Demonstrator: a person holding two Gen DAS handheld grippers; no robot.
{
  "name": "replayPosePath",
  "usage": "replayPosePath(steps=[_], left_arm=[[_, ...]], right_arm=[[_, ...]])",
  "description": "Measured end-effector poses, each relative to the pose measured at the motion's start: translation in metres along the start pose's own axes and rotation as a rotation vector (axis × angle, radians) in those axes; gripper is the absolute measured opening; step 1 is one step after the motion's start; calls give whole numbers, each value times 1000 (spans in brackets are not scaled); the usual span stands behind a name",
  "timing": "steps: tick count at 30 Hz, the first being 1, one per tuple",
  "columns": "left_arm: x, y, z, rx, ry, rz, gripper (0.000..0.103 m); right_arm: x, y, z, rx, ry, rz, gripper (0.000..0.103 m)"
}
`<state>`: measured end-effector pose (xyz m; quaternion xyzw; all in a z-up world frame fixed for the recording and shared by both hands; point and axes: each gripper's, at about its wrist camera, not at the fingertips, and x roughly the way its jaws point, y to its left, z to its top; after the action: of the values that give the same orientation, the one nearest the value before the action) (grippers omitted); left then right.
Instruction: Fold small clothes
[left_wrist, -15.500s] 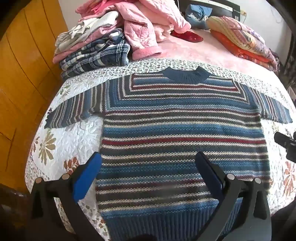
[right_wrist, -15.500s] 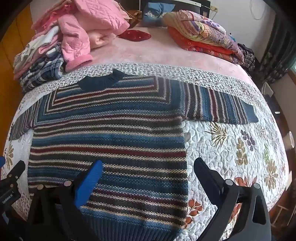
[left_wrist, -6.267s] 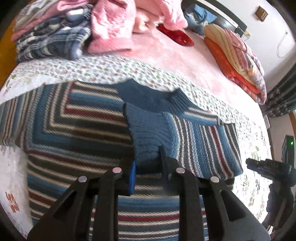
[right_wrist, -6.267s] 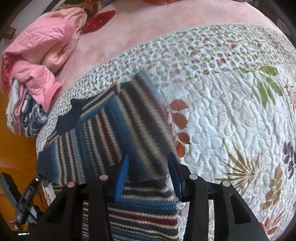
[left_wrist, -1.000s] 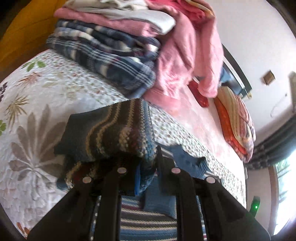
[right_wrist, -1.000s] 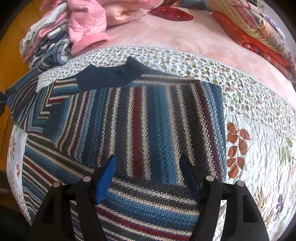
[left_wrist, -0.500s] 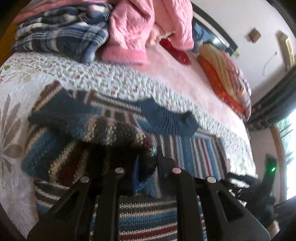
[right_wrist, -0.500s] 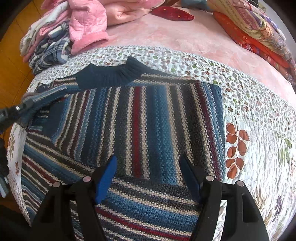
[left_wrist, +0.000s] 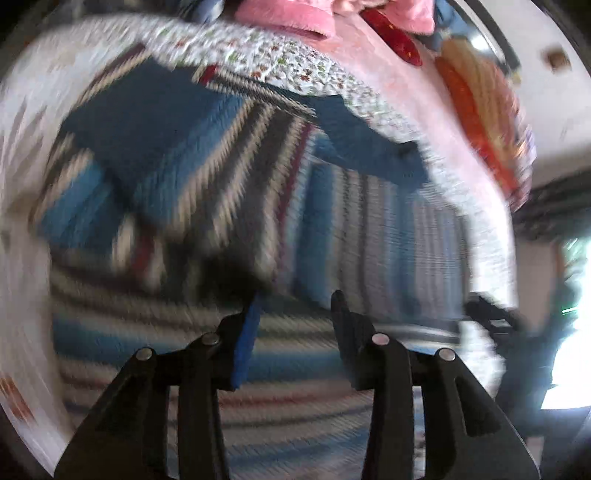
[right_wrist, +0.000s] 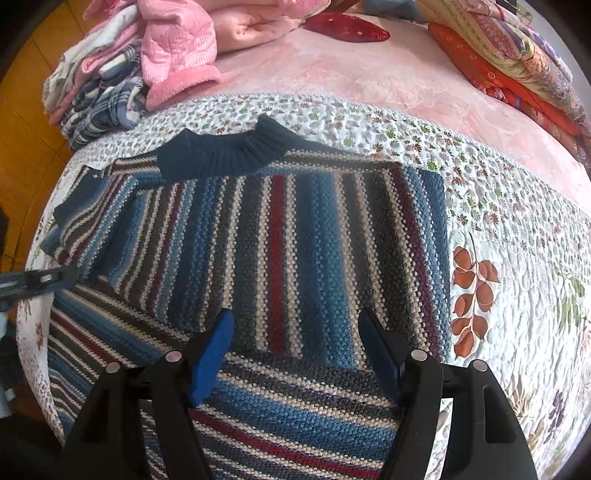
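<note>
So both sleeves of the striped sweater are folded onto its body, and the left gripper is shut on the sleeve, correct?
Not quite. The left gripper is open and holds nothing, as the left wrist view shows. Both sleeves do lie folded across the striped sweater.

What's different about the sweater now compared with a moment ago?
The left tongs have let go of the sweater's left sleeve, which they carried in from the side; it now lies folded across the sweater. Those tongs stand open. The right tongs stayed open above the already folded right sleeve, and the clothes pile is unchanged.
</note>
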<state>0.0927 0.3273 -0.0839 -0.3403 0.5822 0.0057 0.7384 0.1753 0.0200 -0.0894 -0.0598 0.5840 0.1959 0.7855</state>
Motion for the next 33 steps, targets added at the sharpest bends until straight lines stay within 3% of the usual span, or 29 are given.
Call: replayPosePath(steps=[2, 5, 7, 11, 14, 16, 20, 22, 25, 29, 33], left_arm=[[-21, -3, -11, -46, 15, -74, 41], [-48, -5, -19, -16, -33, -55, 43], [-63, 2, -15, 24, -90, 12, 46], [-80, 37, 14, 70, -223, 271, 46], [-71, 62, 34, 89, -247, 372, 46], [-65, 81, 42, 68, -234, 381, 46], [-30, 105, 42, 79, -94, 466, 46], [-19, 110, 42, 73, -48, 472, 47], [-25, 119, 46, 23, -42, 436, 48], [-62, 127, 58, -61, -116, 339, 50], [-95, 128, 63, -56, -235, 425, 56]], right_arm=[[0, 0, -1, 11, 6, 14, 70], [-4, 1, -2, 30, 13, 44, 70], [-9, 6, -3, 30, 9, 65, 70], [-17, 24, -5, 14, 4, 116, 70], [-19, 41, -4, 4, 10, 154, 70], [-18, 54, -3, -5, 15, 163, 70], [-12, 85, 6, 19, 37, 243, 71], [-7, 103, 16, 38, 36, 278, 71], [10, 136, 36, 54, 67, 298, 71], [33, 171, 54, 70, 113, 330, 70], [61, 193, 64, 121, 166, 342, 70]])
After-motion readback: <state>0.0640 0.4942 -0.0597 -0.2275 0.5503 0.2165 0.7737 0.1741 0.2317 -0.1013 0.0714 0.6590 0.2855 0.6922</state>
